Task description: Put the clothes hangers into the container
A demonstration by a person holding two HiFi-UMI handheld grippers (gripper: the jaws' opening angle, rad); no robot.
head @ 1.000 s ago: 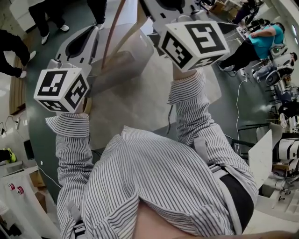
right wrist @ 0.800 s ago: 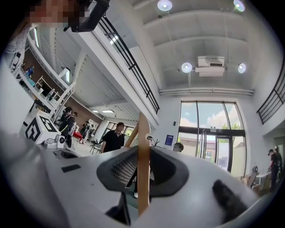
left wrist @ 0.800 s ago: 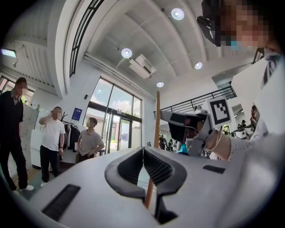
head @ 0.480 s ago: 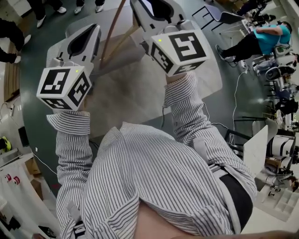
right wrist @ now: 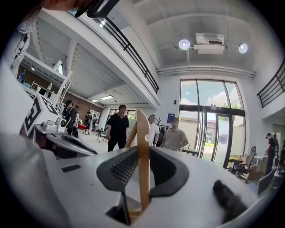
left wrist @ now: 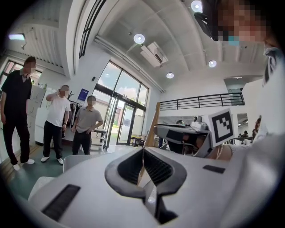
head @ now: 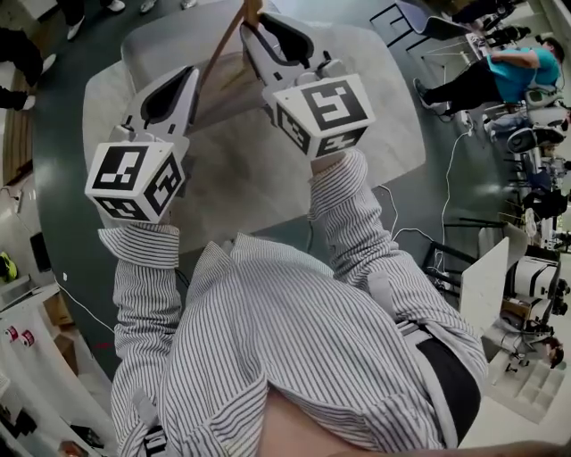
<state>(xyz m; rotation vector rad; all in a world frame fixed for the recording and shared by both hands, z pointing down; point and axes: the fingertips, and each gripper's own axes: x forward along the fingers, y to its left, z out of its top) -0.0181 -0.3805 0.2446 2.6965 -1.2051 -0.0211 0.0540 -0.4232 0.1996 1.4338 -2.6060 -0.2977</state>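
White walls (right wrist: 171, 89), tall glazed entrance doors (right wrist: 209, 129), railed mezzanine (left wrist: 200, 101) overhead, round ceiling lights (right wrist: 185, 44), grey-green floor (head: 58, 196), pale rounded table (head: 384, 116) standing centrally.

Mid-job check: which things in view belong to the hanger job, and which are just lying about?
Job in hand:
- wooden hanger, clamped in the right gripper
- left gripper, jaws together, near the hanger
- table below both grippers
- the container: I cannot make one out

Not part of it:
- onlookers standing by the doors
- person in teal, off to the side

Striped shirt (head: 294, 339), grey left gripper (head: 187, 76), right gripper (head: 254, 25), marker cubes (head: 134, 181)
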